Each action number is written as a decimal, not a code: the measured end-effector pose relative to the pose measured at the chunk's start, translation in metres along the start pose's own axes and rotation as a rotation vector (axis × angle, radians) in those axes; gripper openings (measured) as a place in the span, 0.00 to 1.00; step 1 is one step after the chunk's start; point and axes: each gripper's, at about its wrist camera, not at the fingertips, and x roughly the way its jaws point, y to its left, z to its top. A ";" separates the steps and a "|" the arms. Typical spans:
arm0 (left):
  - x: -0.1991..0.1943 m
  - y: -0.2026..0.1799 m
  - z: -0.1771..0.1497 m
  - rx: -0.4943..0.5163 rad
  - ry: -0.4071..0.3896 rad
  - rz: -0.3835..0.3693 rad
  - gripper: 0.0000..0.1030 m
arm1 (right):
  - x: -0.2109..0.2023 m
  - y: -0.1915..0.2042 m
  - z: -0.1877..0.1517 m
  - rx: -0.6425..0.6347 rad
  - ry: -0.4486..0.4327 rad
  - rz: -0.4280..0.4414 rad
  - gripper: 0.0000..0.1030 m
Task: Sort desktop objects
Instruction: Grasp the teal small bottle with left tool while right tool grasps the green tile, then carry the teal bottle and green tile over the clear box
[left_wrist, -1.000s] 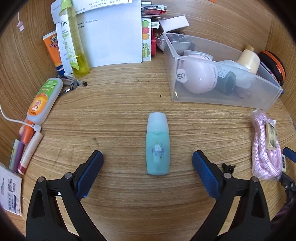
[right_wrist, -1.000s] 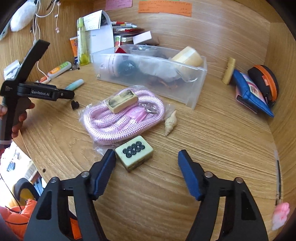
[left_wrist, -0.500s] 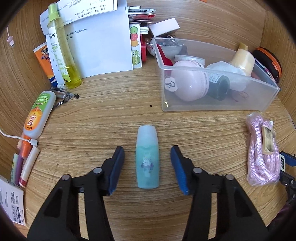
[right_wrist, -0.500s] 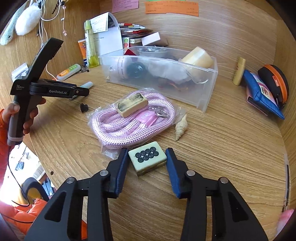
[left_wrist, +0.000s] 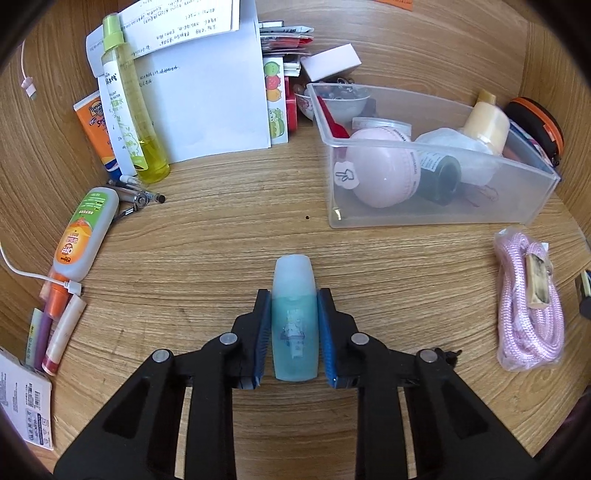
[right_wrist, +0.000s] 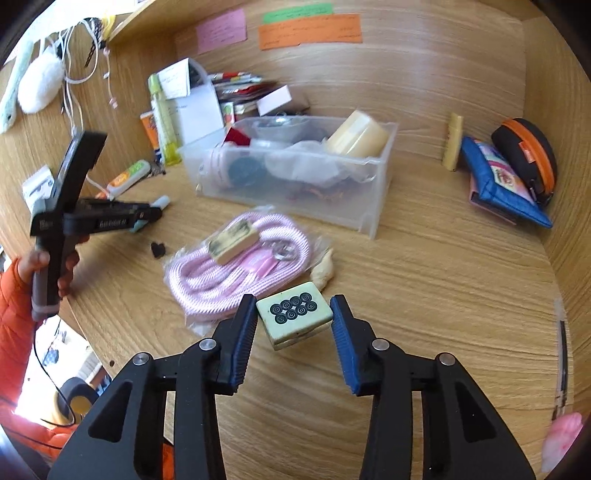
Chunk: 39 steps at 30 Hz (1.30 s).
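Teal bottle (left_wrist: 294, 332): flat on the wooden desk (left_wrist: 221, 240), pinched between left gripper (left_wrist: 294, 299) pads.
Mahjong tile (right_wrist: 293, 319): clamped in right gripper (right_wrist: 293, 308), near pink rope (right_wrist: 236, 266).
Clear bin (left_wrist: 443, 218): far right.

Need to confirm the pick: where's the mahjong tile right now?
Right wrist view: the mahjong tile sits between the right tongs, just right of the pink rope bundle.

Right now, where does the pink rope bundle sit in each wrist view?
Left wrist: pink rope bundle at the right edge, right of the left gripper.
Right wrist: pink rope bundle at centre-left, just beyond the right gripper.
Shared landmark: the clear bin, behind the rope in both.
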 end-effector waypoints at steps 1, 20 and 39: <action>-0.001 0.001 0.000 -0.004 -0.003 -0.007 0.23 | -0.002 -0.002 0.003 0.001 -0.006 -0.004 0.36; -0.046 -0.002 0.037 -0.013 -0.123 -0.080 0.23 | -0.002 -0.012 0.073 -0.031 -0.105 -0.033 0.36; -0.047 -0.020 0.094 -0.005 -0.176 -0.183 0.23 | 0.036 0.003 0.137 -0.062 -0.105 0.041 0.36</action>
